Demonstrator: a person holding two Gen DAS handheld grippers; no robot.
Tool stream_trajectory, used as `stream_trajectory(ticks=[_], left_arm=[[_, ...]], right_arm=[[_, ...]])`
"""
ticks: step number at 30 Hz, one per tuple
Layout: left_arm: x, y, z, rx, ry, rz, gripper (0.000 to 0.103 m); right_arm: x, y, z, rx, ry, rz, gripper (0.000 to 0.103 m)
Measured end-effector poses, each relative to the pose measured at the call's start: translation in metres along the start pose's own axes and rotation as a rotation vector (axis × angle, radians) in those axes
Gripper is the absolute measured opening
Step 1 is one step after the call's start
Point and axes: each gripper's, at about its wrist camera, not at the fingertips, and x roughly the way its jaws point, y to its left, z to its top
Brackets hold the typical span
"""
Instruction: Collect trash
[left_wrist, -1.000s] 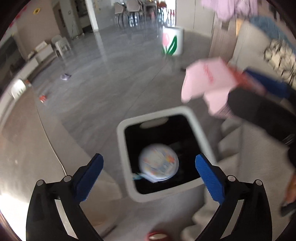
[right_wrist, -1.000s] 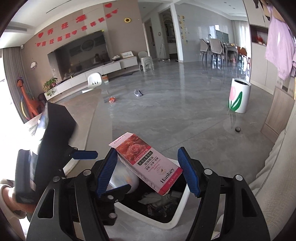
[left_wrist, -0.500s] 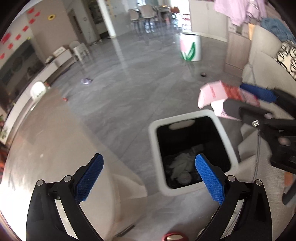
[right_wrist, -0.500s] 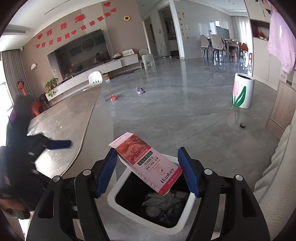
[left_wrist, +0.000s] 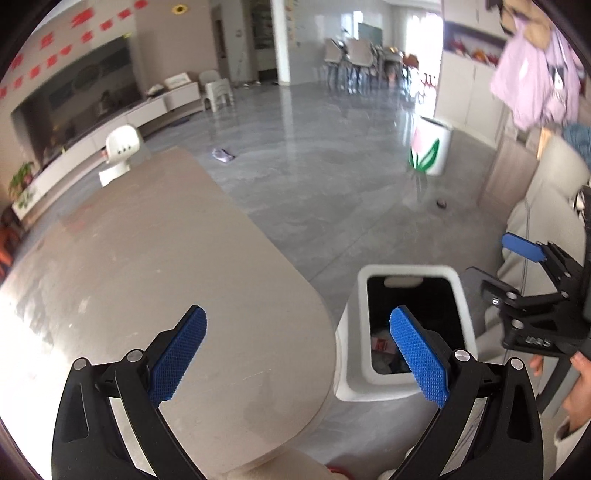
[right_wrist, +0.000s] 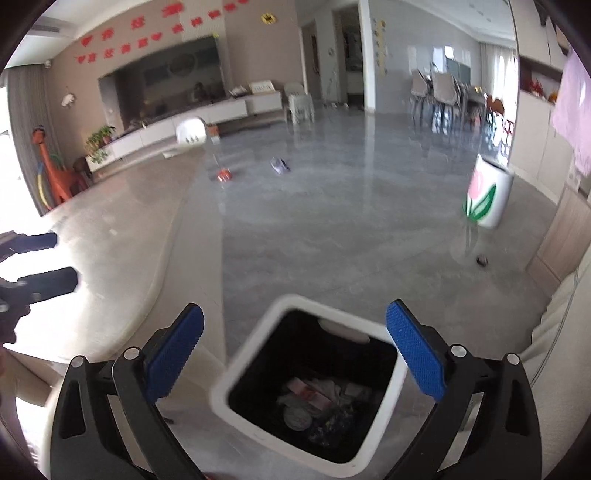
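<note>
My right gripper (right_wrist: 295, 309) hangs over the white square trash bin (right_wrist: 221, 391). Its jaws are opening and nothing is between them. A pink carton (right_wrist: 306, 393) lies inside the bin on crumpled paper and other rubbish. My left gripper (left_wrist: 295, 314) stands open and empty over the rounded end of the beige table (left_wrist: 147, 258), left of the bin (left_wrist: 406, 271). In the left wrist view the right gripper (left_wrist: 495, 262) shows at the right edge, beside the bin. Loose trash lies far off on the floor: a purple scrap (right_wrist: 279, 165) and an orange item (right_wrist: 223, 175).
A white tulip-printed bin (right_wrist: 487, 195) stands by the cabinets on the right, with a small dark object (right_wrist: 482, 260) on the floor near it. A pale sofa (right_wrist: 561, 314) borders the bin's right side. Grey tiled floor stretches ahead to dining chairs and a TV wall.
The right gripper's jaws spread and the pink carton dropped from them into the bin. The left gripper swung left and up, from above the bin to over the table.
</note>
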Motion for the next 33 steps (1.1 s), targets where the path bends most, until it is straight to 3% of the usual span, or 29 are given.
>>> stream_trajectory(ticks=[6,12,19,26,33], left_arm=[[-0.043,0.028,-0.005,-0.057,-0.076,0.031,0.098],[-0.094,0.063,-0.009,-0.111,-0.159,0.081,0.098],[-0.140,0.108,-0.025,-0.195,-0.227,0.139,0.098],[-0.174,0.159,-0.050,-0.283,-0.248,0.307,0.098],[-0.202,0.221,-0.075,-0.412,-0.251,0.300,0.098]], right_arm=[[-0.051,0.062,0.044,-0.072,-0.144,0.086,0.099],[-0.083,0.117,0.072,-0.121,-0.228,0.157,0.099],[-0.093,0.177,0.083,-0.174,-0.247,0.231,0.099],[-0.093,0.253,0.089,-0.230,-0.256,0.330,0.099],[-0.100,0.318,0.100,-0.251,-0.289,0.381,0.099]])
